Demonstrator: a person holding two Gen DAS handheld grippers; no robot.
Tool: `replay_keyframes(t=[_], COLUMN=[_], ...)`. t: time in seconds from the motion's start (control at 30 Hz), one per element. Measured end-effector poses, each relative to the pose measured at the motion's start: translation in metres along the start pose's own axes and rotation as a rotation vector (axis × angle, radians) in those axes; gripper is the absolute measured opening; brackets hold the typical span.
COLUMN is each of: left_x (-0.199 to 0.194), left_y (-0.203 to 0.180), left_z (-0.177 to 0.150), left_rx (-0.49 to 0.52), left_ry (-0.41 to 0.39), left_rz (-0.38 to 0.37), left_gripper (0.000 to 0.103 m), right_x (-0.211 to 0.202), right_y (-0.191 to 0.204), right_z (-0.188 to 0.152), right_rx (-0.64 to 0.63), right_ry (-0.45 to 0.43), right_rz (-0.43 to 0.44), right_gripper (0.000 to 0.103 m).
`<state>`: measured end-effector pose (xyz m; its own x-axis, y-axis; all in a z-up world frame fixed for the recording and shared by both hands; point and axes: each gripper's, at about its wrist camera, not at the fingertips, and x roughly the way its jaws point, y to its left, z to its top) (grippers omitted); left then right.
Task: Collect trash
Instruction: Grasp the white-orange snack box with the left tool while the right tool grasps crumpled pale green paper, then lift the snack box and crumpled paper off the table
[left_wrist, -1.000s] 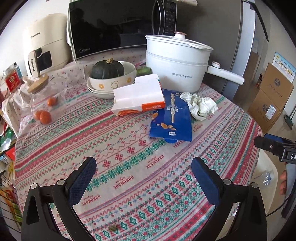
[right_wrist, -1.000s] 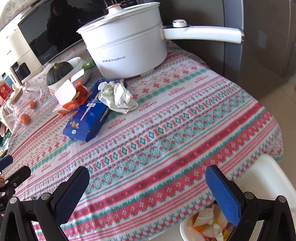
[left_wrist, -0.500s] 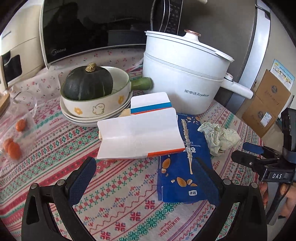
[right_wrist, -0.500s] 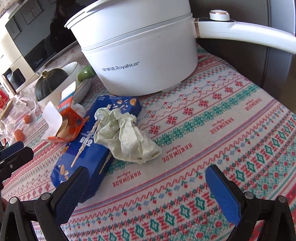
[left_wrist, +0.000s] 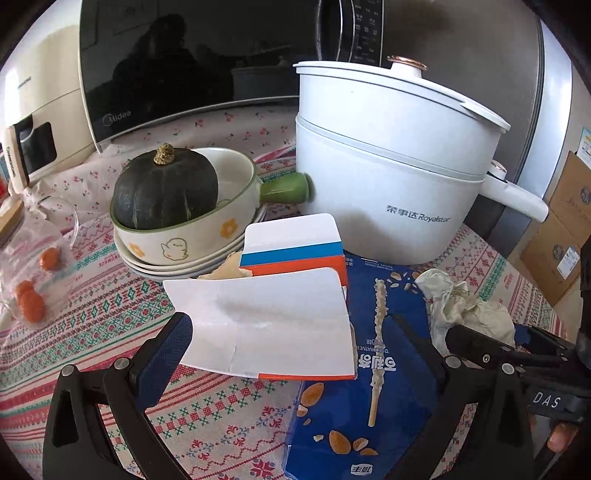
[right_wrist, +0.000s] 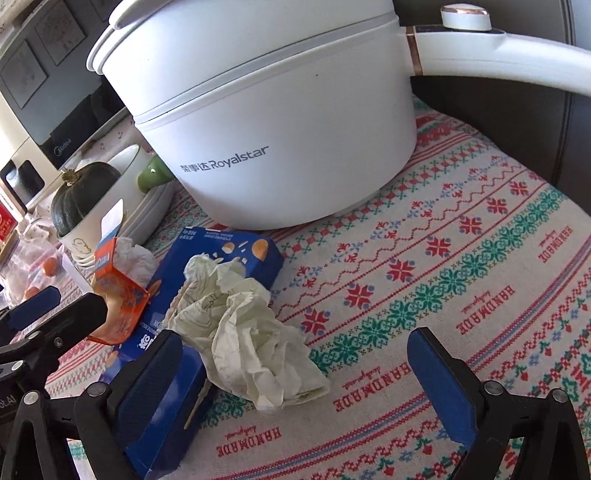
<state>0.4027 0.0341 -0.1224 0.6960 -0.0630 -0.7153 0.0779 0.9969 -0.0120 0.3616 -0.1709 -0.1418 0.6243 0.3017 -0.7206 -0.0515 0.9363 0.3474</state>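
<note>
An opened white and orange carton (left_wrist: 266, 321) lies on the patterned tablecloth (left_wrist: 92, 317), partly over a blue snack box (left_wrist: 369, 387). My left gripper (left_wrist: 291, 354) is open, its fingers either side of the carton's near flap. A crumpled pale paper wad (right_wrist: 243, 332) rests on the blue box (right_wrist: 236, 251) and the cloth. My right gripper (right_wrist: 295, 373) is open, low over the table, with the wad between its fingers. The wad (left_wrist: 465, 306) and the right gripper's fingers also show at the right of the left wrist view. The carton (right_wrist: 118, 295) shows at the left of the right wrist view.
A white Royalstar pot (left_wrist: 388, 166) with a long handle stands just behind the trash. A bowl (left_wrist: 192, 232) holding a dark green pumpkin (left_wrist: 166, 188) sits on stacked plates at the left. A microwave (left_wrist: 192, 59) is at the back. A bag of small oranges (left_wrist: 33, 291) lies far left.
Both grippers have moved forward over the table, closer to the trash. The carton now lies between the left fingers and the wad between the right fingers. Both stayed open.
</note>
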Motion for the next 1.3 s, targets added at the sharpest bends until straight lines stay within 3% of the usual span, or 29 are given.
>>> replay_keyframes(t=[0.07, 0.13, 0.2, 0.43, 0.53, 0.77, 0.8, 0.9, 0.93, 1.1, 1.2, 1.3], left_x=[0.001, 0.002, 0.001, -0.019, -0.026, -0.047, -0.050, -0.056, -0.058, -0.045, -0.029, -0.017], left_y=[0.000, 0.002, 0.006, 0.026, 0.045, 0.093, 0.097, 0.099, 0.097, 0.071, 0.058, 0.062], left_z=[-0.002, -0.005, -0.009, -0.024, -0.035, -0.064, -0.068, -0.076, -0.078, -0.077, -0.074, -0.067], left_rx=[-0.015, -0.036, -0.057, -0.105, -0.144, -0.194, -0.199, -0.183, -0.166, -0.052, 0.024, 0.019], left_ry=[0.005, 0.017, 0.034, 0.036, 0.049, 0.043, 0.038, 0.015, 0.000, 0.005, 0.014, 0.043], left_rz=[0.012, -0.009, -0.037, -0.033, -0.014, 0.065, 0.067, 0.072, 0.074, 0.073, 0.145, 0.187], left_gripper=[0.100, 0.084, 0.069, 0.033, 0.028, 0.029, 0.032, 0.068, 0.076, 0.086, 0.087, 0.088], right_x=[0.004, 0.005, 0.003, -0.019, -0.027, -0.037, -0.038, -0.040, -0.040, -0.035, -0.031, -0.027], right_y=[0.001, -0.002, -0.002, -0.003, -0.008, -0.007, -0.006, -0.003, -0.001, 0.007, 0.010, 0.007], right_z=[0.000, -0.001, -0.001, -0.012, -0.018, -0.032, -0.034, -0.040, -0.041, -0.041, -0.040, -0.040], right_rx=[0.004, 0.021, 0.026, -0.008, -0.002, -0.011, -0.014, -0.024, -0.031, -0.053, -0.069, -0.066], right_ry=[0.008, 0.020, 0.024, 0.032, 0.035, 0.052, 0.055, 0.063, 0.065, 0.068, 0.068, 0.069], right_rz=[0.009, 0.058, 0.093, 0.094, 0.090, 0.076, 0.074, 0.069, 0.067, 0.063, 0.058, 0.060], right_gripper=[0.081, 0.063, 0.052, 0.041, 0.039, 0.039, 0.039, 0.039, 0.039, 0.039, 0.039, 0.041])
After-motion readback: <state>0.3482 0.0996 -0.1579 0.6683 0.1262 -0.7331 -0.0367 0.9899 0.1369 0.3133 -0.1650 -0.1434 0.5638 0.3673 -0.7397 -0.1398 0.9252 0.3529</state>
